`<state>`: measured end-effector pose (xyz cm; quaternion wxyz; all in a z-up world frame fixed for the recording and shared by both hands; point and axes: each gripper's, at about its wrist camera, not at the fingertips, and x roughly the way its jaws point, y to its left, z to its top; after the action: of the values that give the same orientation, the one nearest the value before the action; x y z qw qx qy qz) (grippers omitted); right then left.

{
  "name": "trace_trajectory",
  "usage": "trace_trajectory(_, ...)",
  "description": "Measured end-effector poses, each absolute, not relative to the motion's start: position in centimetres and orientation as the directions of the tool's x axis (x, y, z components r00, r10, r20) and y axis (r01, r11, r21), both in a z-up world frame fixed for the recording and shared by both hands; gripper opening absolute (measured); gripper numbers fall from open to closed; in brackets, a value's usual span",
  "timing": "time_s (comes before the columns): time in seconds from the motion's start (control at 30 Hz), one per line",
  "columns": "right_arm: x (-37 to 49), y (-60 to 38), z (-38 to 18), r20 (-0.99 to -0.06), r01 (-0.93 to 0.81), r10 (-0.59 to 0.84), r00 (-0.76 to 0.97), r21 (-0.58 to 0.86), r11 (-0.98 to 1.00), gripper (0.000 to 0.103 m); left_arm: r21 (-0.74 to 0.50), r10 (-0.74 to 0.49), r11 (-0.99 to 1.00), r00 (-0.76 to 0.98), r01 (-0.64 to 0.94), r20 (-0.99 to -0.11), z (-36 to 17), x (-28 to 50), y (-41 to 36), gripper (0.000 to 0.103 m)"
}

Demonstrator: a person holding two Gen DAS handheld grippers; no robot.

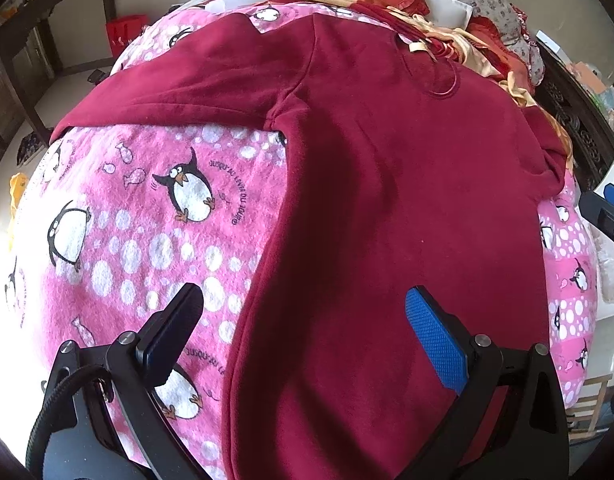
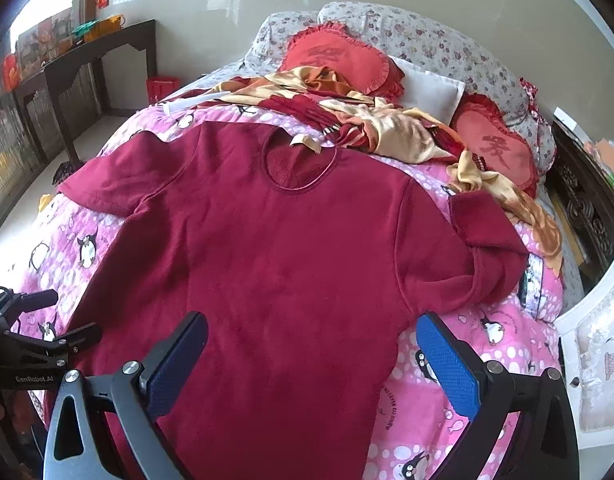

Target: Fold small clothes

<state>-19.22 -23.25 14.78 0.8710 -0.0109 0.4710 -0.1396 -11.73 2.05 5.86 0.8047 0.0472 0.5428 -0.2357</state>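
Sweater (image 2: 291, 240) fabric lies spread flat on the pink penguin blanket (image 2: 487, 344) of the bed, straight ahead of both claws, its long axis running away from them: hem nearest, round neckline farthest. One sleeve reaches out sideways to the left, the other is doubled back on itself to the right. The left claw (image 1: 307, 332) hangs over the sweater's left side edge, one finger above the blanket and the other above the red cloth, so it looks the nearer one for the outstretched sleeve. The right claw (image 2: 315, 356) hovers over the lower body near the right side edge, nearer the doubled sleeve. Both claws are spread wide and grasp nothing; neither clearly touches the cloth. Folding does not appear to have begun.
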Motion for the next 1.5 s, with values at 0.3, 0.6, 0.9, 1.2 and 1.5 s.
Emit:
trace_trajectory(0.3,-15.7,-24.3,13.1,-0.817,0.317,-0.153,0.556,0.038,0.948,0.103,-0.25,-0.356,0.915,0.343,0.317,-0.869,7.5,-6.4,5.6,0.102)
trace_trajectory(0.6,-12.2,-23.7,11.7,-0.776,0.35,-0.22,0.59,0.0,0.937,0.103,-0.195,-0.265,0.96,0.423,0.201,-0.867,7.7,-2.2,9.3,0.102)
trace_trajectory(0.9,-13.0,-25.4,11.2,-0.771,0.44,-0.294,0.565,-0.02,0.898,0.103,-0.167,-0.278,0.95,0.47,0.265,-0.838,9.4,-3.0,5.3,0.102)
trace_trajectory(1.2,-14.3,-26.7,10.7,-0.765,0.493,-0.299,0.571,0.028,0.87,0.103,-0.121,-0.277,0.94,0.51,0.318,-0.814,10.4,-3.4,1.7,0.102)
trace_trajectory(1.5,-14.2,-27.0,10.0,-0.765,0.498,-0.282,0.579,0.057,0.865,0.103,-0.024,-0.219,0.943,0.566,0.332,-0.795,10.8,-3.0,0.9,0.102)
